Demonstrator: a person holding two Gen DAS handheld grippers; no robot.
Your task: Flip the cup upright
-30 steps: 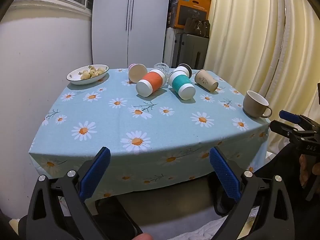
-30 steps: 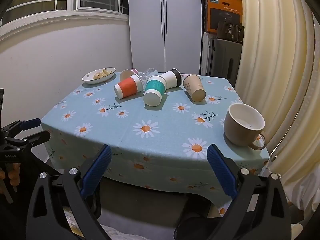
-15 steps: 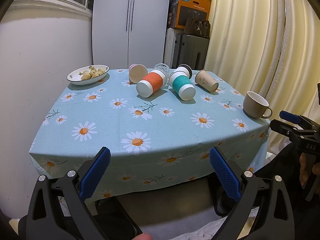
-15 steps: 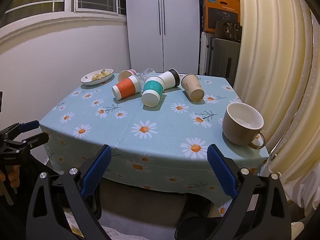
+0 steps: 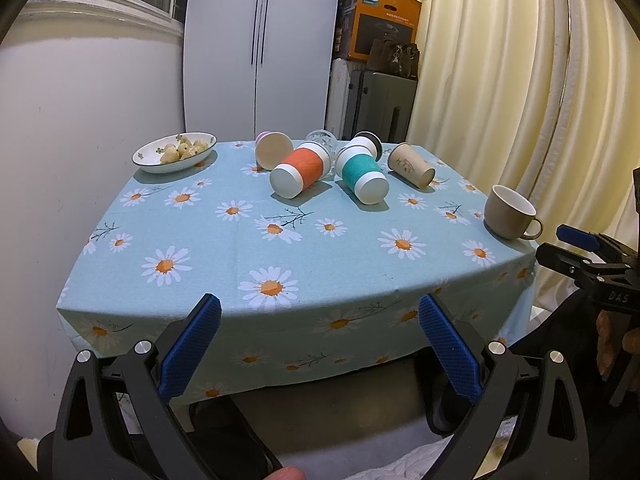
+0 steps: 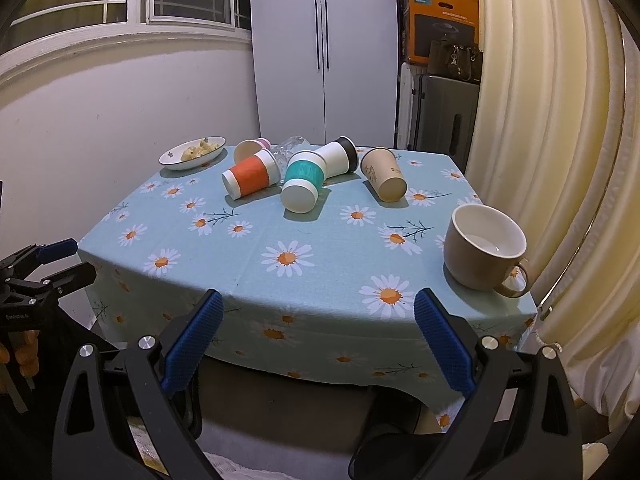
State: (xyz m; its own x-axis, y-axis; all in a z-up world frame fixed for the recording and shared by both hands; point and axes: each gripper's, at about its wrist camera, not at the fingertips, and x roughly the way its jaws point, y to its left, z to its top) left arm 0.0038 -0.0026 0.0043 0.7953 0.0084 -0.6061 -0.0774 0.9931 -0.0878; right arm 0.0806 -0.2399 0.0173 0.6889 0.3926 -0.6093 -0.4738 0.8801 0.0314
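Hovering short of the table (image 5: 240,280) edge, the left tool (image 5: 320,344) and right tool (image 6: 316,336) gape wide and empty. The orange-sleeved cup (image 6: 251,174) and teal-sleeved cup (image 6: 304,184) lie on their sides mid-table, crowded with others; a careless reach could roll neighbours. The daisy-printed blue tablecloth (image 6: 320,232) may slip. Cream curtains (image 6: 540,120) hang close by.

"PHILIPS" is read on the orange box (image 5: 378,26) at far right; "DAS" is seen on the right hand-held gripper (image 5: 582,254).
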